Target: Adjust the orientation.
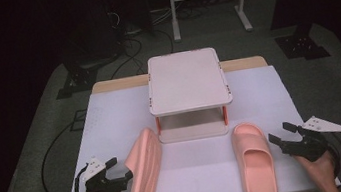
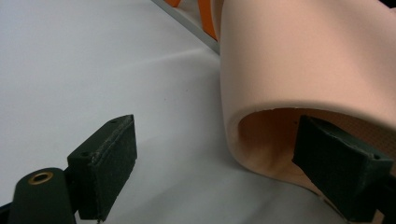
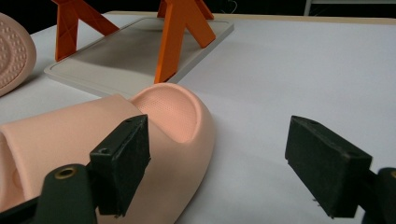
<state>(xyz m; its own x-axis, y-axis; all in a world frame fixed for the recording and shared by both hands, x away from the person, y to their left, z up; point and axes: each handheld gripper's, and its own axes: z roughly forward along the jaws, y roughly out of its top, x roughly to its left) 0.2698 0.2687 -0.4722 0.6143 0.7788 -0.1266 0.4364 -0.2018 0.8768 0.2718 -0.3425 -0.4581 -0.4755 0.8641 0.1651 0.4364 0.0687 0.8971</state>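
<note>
Two pink slippers lie on the white table (image 1: 110,114). The left slipper (image 1: 145,173) stands tilted on its edge, sole turned up and right. My left gripper (image 1: 121,167) is open right beside it. In the left gripper view one pad (image 2: 336,163) sits inside the slipper's opening under the strap (image 2: 303,56), while the other pad (image 2: 105,163) hangs over bare table. The right slipper (image 1: 254,161) lies flat, strap up. My right gripper (image 1: 278,132) is open just to its right; its left pad (image 3: 123,163) stands in front of the slipper (image 3: 177,121), apart from it.
A small white two-level rack (image 1: 187,81) with orange legs (image 3: 175,37) stands at the table's middle back, its lower shelf (image 3: 116,56) just beyond the slippers. Cables and stands lie on the floor behind the table. Bare tabletop spreads on both sides of the rack.
</note>
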